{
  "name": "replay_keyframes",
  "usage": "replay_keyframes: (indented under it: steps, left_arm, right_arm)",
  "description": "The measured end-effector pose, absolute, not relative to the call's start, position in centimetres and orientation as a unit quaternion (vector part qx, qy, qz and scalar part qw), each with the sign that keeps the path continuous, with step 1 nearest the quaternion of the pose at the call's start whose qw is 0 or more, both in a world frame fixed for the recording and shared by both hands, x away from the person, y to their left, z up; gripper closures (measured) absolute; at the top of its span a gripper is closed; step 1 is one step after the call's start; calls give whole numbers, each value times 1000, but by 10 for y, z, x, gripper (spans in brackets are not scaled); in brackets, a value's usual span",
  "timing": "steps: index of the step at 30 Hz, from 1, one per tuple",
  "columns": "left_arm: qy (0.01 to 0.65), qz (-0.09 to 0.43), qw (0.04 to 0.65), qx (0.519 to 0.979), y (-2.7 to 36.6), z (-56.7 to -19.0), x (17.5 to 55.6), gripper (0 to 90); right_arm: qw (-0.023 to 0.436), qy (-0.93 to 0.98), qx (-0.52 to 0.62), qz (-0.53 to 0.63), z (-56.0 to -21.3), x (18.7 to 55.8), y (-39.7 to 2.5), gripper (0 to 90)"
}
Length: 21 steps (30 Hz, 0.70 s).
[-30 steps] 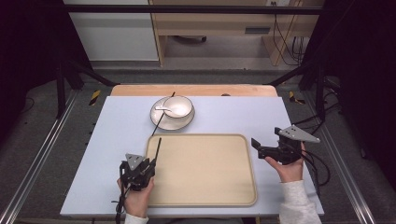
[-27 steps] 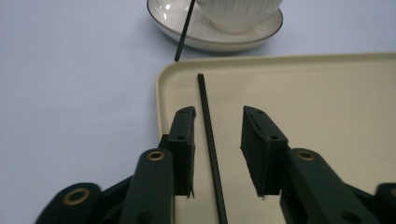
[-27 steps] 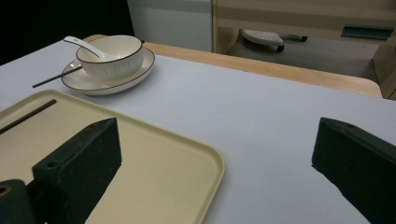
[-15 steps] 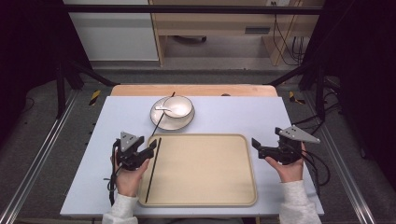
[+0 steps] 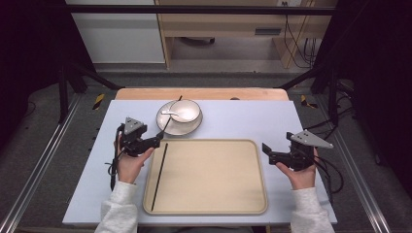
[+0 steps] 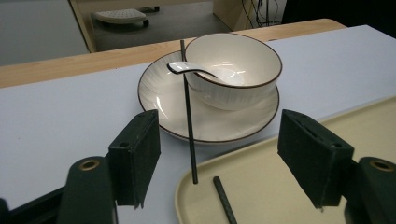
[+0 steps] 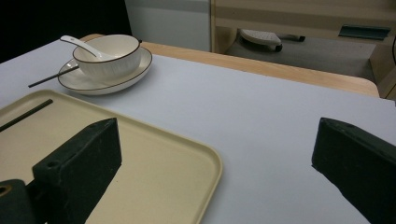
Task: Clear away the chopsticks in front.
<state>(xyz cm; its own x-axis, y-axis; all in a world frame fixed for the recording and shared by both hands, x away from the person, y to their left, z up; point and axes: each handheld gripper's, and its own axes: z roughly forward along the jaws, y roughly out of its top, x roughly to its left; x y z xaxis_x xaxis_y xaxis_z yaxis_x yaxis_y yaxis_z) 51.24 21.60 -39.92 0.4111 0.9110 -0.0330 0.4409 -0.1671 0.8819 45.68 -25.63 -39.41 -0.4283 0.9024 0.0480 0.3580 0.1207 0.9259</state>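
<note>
High view, items by the tray [image 5: 206,204]: one chopstick [image 5: 159,175] lies inside its left edge; second chopstick [image 5: 171,116] leans on the plate [image 5: 167,127] just beyond, beside bowl [image 5: 185,111] and spoon [image 5: 171,113]. Left gripper [image 5: 158,138] gapes wide, empty, at that stick's near end; right gripper [image 5: 266,147] open, empty, right of tray. Risk: the tray rim, seemingly touching, may block the pinch, rolling the stick
</note>
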Motion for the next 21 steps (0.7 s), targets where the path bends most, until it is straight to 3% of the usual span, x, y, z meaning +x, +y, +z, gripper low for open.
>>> replay_keyframes:
  steps: [15,21]
  left_arm:
    - [463,258,402,747,214,-414,560,234]
    - [456,254,372,767,206,-423,576,303]
  right_arm:
    - [281,699,454,477,-397,460,-254,20]
    - [281,701,453,473,-398,461,-252,20]
